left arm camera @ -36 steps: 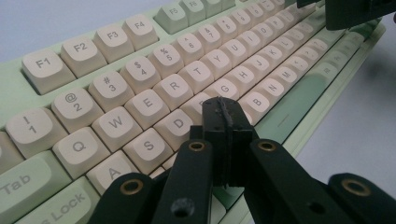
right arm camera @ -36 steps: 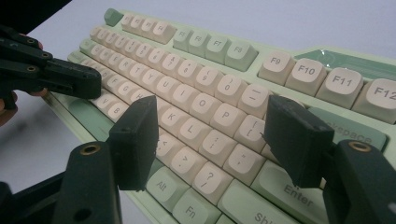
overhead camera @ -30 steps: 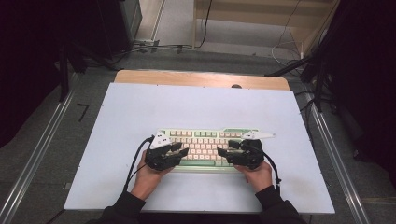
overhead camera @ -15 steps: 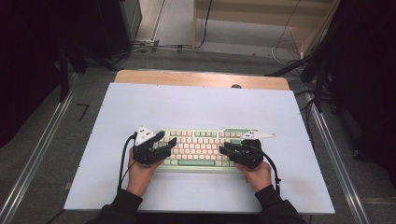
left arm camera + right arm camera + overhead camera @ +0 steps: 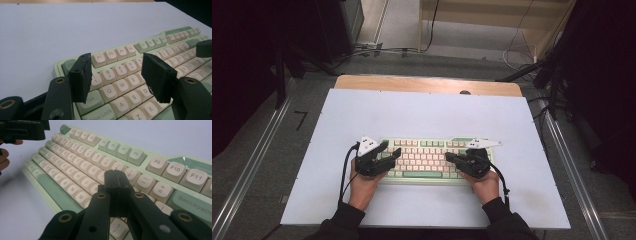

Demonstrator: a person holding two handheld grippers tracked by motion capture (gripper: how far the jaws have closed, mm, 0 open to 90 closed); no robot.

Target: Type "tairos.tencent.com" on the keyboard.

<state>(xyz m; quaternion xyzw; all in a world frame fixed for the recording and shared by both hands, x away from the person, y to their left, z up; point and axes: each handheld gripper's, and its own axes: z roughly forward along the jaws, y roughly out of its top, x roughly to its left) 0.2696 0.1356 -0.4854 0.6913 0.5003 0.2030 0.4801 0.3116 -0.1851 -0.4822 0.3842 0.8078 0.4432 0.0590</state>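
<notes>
1. We find the left tongs (image 5: 120, 77) standing wide, both jaws apart with nothing between them, poised over the left end of the keyboard (image 5: 130, 82); through the gap we read the keys 2, 3, W and E.
2. In the high view we place the left tongs (image 5: 384, 154) over the keyboard's left edge, held in the person's left hand (image 5: 363, 182).
3. We find the right tongs (image 5: 115, 186) closed, jaw against jaw, gripping nothing, tips over the keys near the 0 key of the keyboard (image 5: 105, 162).
4. In the high view the right tongs (image 5: 452, 157) sit over the right half of the keyboard (image 5: 424, 159), held in the right hand (image 5: 484, 185). Whether the tips touch a key we cannot tell.
5. The keyboard is pale green with cream keycaps and lies flat on the white surface (image 5: 422, 112), toward the person's edge, roughly centred between left and right.
6. The two tongs stand well apart, one at each end of the keyboard; the left tongs (image 5: 23, 131) appear at the upper left of the right gripper view.
</notes>
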